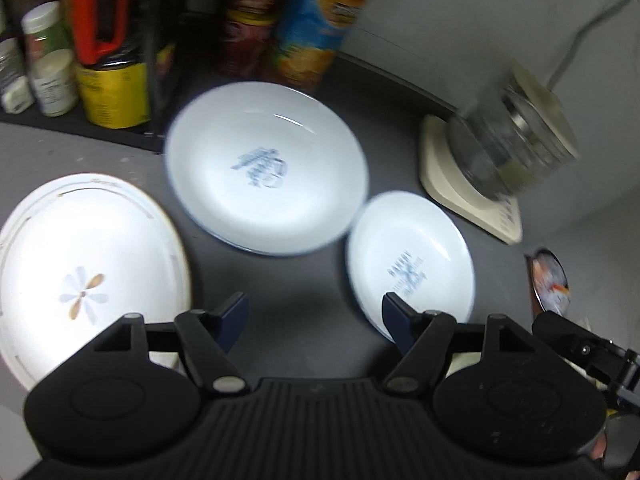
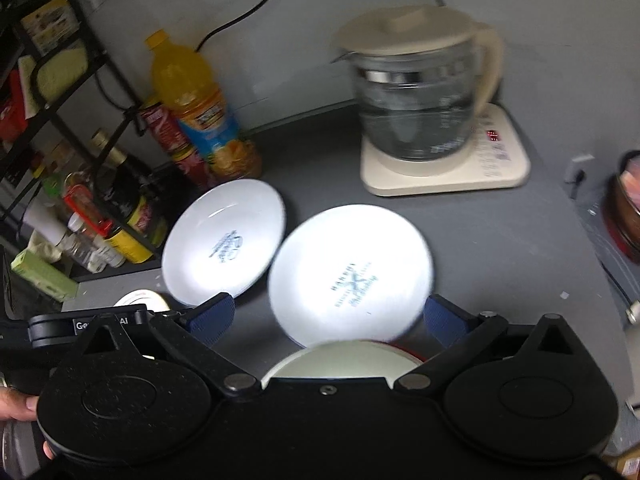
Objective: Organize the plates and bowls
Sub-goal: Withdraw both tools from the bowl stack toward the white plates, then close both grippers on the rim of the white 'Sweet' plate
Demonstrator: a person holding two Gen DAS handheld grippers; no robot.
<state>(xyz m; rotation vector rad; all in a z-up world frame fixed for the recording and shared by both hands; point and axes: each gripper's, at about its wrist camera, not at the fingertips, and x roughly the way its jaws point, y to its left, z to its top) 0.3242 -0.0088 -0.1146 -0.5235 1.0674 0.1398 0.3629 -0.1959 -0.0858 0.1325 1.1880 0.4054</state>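
Three white dishes lie on the grey counter. A large flower-patterned plate is at the left, a deep plate with a blue mark in the middle, and a smaller plate with blue print at the right. My left gripper is open over bare counter between the flower plate and the small plate. In the right wrist view the small plate lies between the wide-spread fingers of my open right gripper, and the pads stand clear of it. A cream bowl with a red rim sits just under that gripper.
A glass kettle stands on its cream base at the back right. An orange juice bottle and a black rack of bottles and jars line the back left. A red pot sits at the right edge.
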